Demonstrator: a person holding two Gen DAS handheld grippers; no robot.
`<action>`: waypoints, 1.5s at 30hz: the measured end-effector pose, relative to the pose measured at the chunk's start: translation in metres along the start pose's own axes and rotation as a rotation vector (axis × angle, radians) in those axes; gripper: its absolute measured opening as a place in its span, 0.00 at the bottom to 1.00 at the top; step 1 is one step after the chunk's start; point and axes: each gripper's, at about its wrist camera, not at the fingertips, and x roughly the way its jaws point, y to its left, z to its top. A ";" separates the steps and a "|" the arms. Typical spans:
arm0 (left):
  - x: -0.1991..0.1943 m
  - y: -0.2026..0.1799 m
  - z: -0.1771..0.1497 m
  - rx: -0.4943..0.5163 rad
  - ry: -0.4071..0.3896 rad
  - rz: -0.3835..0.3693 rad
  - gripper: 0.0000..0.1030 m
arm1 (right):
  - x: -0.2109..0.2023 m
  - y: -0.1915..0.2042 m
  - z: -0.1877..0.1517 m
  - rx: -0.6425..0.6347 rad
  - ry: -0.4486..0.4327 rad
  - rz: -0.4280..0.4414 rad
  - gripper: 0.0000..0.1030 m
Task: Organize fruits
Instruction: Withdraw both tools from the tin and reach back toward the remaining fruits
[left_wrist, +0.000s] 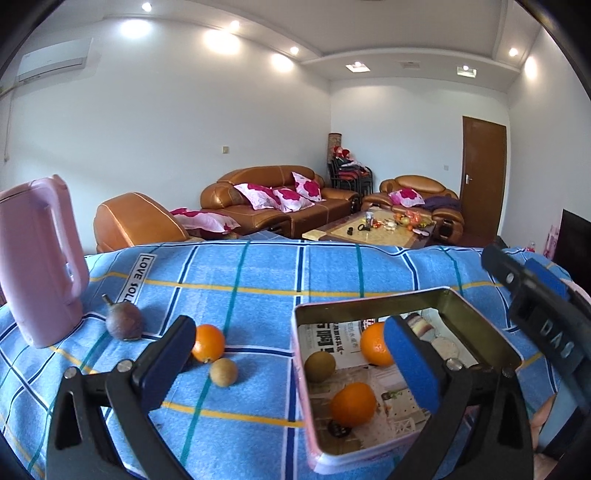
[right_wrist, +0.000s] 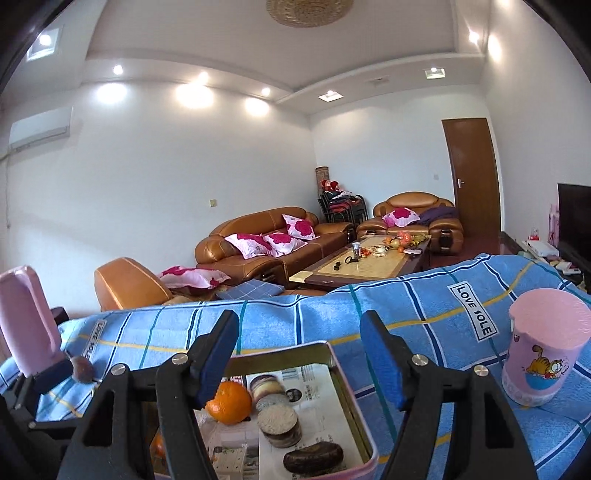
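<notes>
Left wrist view: pink jug (left_wrist: 38, 258) cut off by left edge. Far orange (left_wrist: 375, 344) partly hidden behind the blue finger pad (left_wrist: 410, 365). Table orange (left_wrist: 208, 343) partly behind the other finger. Right wrist view: second orange (right_wrist: 158, 446) mostly hidden behind gripper frame. Tin (right_wrist: 354, 398) near edge cut off at bottom. Coffee table (right_wrist: 369, 264) clutter too small to identify.

Woven checked cloth (left_wrist: 258, 269) covers the bench, matt and soft. Between the left tool's (left_wrist: 288, 354) matt black plastic arms sits a tin (left_wrist: 369, 304) with dull brassy metal walls, lined with glossy printed paper (right_wrist: 332, 398). Right of the right tool (right_wrist: 299, 358), a pink cup (right_wrist: 539, 354) looks like smooth plastic. The oranges (left_wrist: 352, 404) show shiny, dimpled peel.
</notes>
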 end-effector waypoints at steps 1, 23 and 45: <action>-0.003 0.001 -0.001 -0.001 -0.006 0.001 1.00 | 0.000 0.002 -0.002 -0.014 0.003 -0.002 0.68; -0.045 0.013 -0.019 -0.022 0.003 -0.030 1.00 | -0.038 0.027 -0.018 -0.113 0.054 -0.020 0.68; -0.014 0.142 0.012 0.020 0.034 0.146 1.00 | -0.029 0.113 -0.032 -0.174 0.194 0.145 0.68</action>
